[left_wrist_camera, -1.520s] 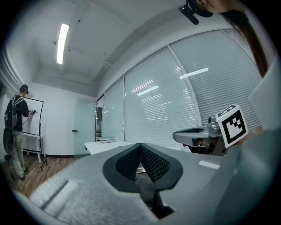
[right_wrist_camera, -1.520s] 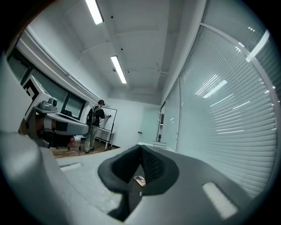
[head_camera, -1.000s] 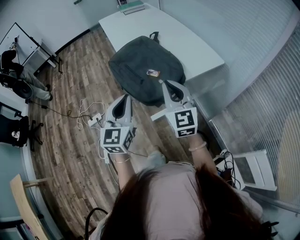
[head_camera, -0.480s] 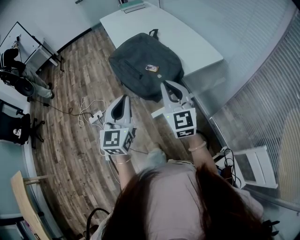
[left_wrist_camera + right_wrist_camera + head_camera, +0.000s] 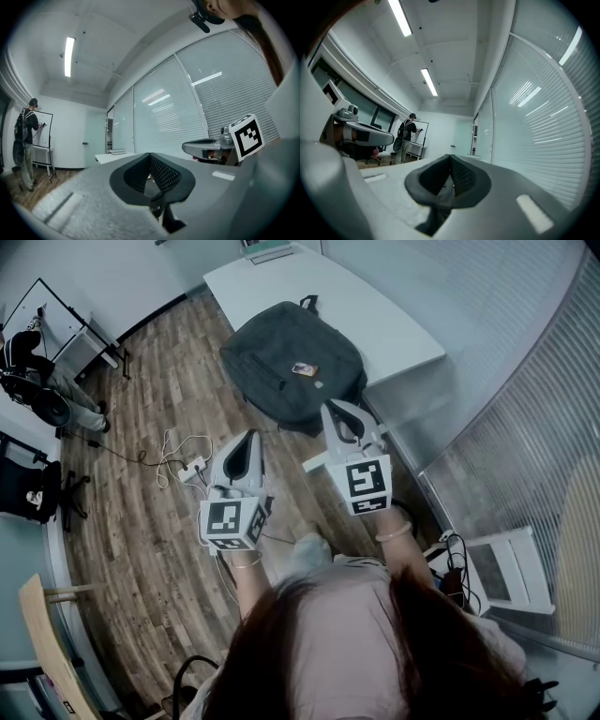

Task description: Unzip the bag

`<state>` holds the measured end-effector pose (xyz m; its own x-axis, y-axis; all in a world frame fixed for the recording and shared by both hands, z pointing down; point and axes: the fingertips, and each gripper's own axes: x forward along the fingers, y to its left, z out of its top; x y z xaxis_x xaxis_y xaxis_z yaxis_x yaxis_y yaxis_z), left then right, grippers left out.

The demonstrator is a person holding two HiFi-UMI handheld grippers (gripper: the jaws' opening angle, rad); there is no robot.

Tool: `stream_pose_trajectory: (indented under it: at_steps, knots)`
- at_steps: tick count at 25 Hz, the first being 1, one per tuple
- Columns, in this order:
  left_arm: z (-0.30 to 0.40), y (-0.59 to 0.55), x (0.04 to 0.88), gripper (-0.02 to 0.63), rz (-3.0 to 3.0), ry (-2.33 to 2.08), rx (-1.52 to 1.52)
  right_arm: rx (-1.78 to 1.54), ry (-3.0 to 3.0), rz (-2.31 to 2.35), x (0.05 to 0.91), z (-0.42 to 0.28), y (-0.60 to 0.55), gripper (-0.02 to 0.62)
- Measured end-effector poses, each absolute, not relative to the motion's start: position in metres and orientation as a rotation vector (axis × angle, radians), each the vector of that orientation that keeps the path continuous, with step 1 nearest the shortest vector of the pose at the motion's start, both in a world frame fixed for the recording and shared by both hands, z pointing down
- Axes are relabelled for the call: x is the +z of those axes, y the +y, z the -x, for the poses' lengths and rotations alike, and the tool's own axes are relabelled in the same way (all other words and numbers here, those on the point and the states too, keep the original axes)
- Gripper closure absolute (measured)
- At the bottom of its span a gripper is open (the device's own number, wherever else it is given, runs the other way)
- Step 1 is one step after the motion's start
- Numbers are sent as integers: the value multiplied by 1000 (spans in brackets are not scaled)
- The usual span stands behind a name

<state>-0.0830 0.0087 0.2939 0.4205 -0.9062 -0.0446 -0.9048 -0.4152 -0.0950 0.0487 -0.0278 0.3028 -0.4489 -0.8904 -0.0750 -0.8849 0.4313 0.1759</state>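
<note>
A dark grey bag (image 5: 292,367) lies flat on the white table (image 5: 384,320) and hangs over its near corner, with a small tag on top. Both grippers are held level in front of the person, short of the table. My left gripper (image 5: 248,436) hovers over the wooden floor below and left of the bag, jaws shut and empty (image 5: 150,155). My right gripper (image 5: 336,407) points at the bag's near edge, with its tip just overlapping that edge in the head view. Its jaws meet with nothing between them (image 5: 450,157).
A power strip with white cables (image 5: 190,470) lies on the floor left of the grippers. A whiteboard on a stand (image 5: 56,320) with a person (image 5: 27,140) beside it is at far left. A glass wall with blinds runs along the right, and a white stand (image 5: 506,577) sits near it.
In the head view the bag and table have drifted up and away from both grippers. The right gripper's tip now overlaps less of the bag. Both pairs of jaws stay shut.
</note>
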Motion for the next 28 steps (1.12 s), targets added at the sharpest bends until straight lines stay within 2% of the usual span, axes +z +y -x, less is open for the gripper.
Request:
stream_pose_trajectory:
  at_steps: [28]
  knots:
    - [74,34,295,595,2567,1610,-36,-291,-2647,-1599,306,-42,-8,592]
